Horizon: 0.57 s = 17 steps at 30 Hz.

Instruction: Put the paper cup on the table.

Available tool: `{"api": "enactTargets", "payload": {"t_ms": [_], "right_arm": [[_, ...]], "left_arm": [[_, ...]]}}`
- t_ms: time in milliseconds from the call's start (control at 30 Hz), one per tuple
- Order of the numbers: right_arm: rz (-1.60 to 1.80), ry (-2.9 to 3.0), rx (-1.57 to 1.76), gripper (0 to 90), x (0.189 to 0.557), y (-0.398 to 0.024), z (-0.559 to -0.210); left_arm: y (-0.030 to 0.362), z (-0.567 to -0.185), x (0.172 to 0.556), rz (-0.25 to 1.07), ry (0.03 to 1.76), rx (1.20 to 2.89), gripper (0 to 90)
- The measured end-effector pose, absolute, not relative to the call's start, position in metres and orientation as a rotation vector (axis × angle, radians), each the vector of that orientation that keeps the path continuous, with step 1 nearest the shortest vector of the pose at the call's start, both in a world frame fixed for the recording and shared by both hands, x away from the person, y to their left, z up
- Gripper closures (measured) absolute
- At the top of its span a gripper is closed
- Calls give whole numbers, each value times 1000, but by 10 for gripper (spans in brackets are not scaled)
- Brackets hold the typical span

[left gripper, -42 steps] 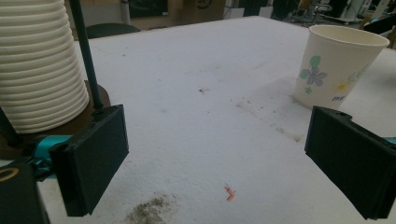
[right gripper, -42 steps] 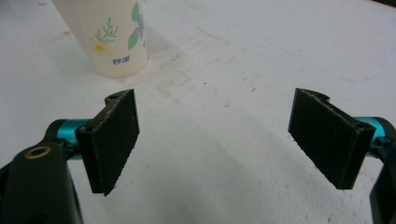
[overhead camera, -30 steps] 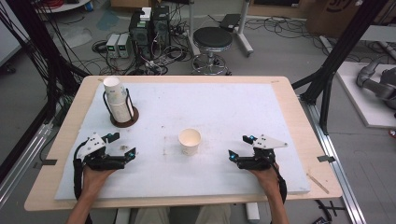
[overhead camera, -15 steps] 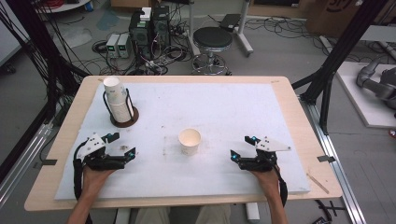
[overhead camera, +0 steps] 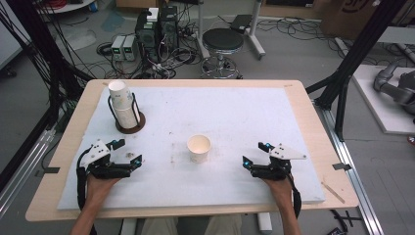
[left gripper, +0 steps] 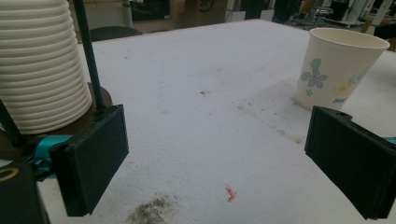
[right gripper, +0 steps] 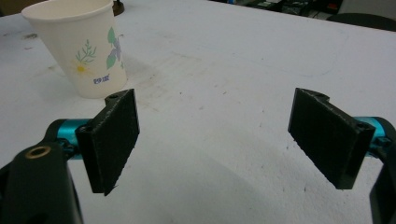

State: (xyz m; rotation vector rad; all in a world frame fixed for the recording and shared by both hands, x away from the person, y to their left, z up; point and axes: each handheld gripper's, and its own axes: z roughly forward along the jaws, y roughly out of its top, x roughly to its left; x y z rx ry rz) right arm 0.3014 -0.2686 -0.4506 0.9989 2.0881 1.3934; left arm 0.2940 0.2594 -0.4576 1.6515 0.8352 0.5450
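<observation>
Nearest to me, my two hands rest at the near edge of the white mat [overhead camera: 235, 112] that covers the wooden table [overhead camera: 313, 122]. My left gripper [overhead camera: 128, 152] lies low on the mat at the near left, its jaws spread wide with nothing between them; in the left gripper view [left gripper: 219, 158] the two black pads frame bare mat, a dark smudge [left gripper: 152, 211] and a small orange fleck [left gripper: 229, 193]. My right gripper [overhead camera: 254, 153] lies at the near right, jaws likewise held wide apart and empty, as the right gripper view [right gripper: 215, 140] shows, with only bare mat in the gap. Both grippers point inward and slightly forward, well apart from each other. Between them and a little farther out stands the single paper cup [overhead camera: 199, 148], upright, open mouth up, printed with a flower pattern; neither gripper touches it. It appears ahead and to the right of the pads in the left gripper view [left gripper: 340, 67], and ahead and to the left in the right gripper view [right gripper: 79, 44]. Farther back at the left, a stack of nested white cups [overhead camera: 122, 104] stands in a black wire holder on a round brown base [overhead camera: 131, 128]. Beyond the table edge, a round stool [overhead camera: 222, 41] stands on the floor.
</observation>
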Motion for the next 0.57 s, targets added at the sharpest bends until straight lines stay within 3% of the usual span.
{"api": "enactTargets", "payload": {"t_ms": [567], "right_arm": [[1384, 2066, 997, 168, 300, -268, -451]], "left_arm": [[260, -458, 294, 538, 842, 1641, 62]]}}
